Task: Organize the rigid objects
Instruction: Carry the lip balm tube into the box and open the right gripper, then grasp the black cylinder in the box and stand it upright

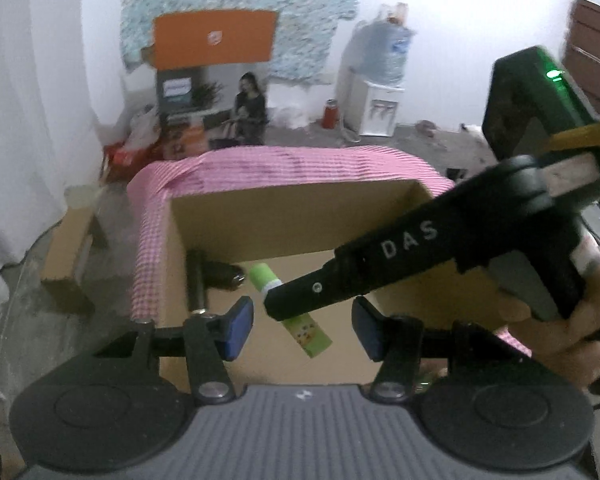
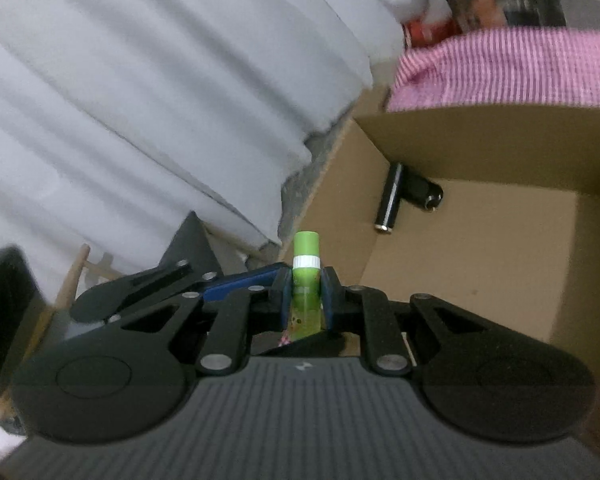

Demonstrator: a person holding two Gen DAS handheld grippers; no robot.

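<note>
A green glue stick (image 2: 306,252) with a white band stands between the blue pads of my right gripper (image 2: 306,280), which is shut on it. In the left wrist view the right gripper (image 1: 276,300) reaches in from the right, holding the glue stick (image 1: 308,332) above the floor of an open cardboard box (image 1: 292,220). My left gripper (image 1: 302,330) hovers at the box's near side, open and holding nothing. A black cylinder (image 2: 390,200) and a rounded black object (image 2: 424,190) lie in the box's (image 2: 480,140) far left corner.
A pink checked cloth (image 1: 284,164) drapes the box's far and left rims. White curtain (image 2: 140,100) hangs to the left. A small cardboard piece (image 1: 68,264) lies on the floor. A water dispenser (image 1: 376,112) and printed cartons (image 1: 216,40) stand by the back wall. A hand (image 1: 572,328) grips the right tool.
</note>
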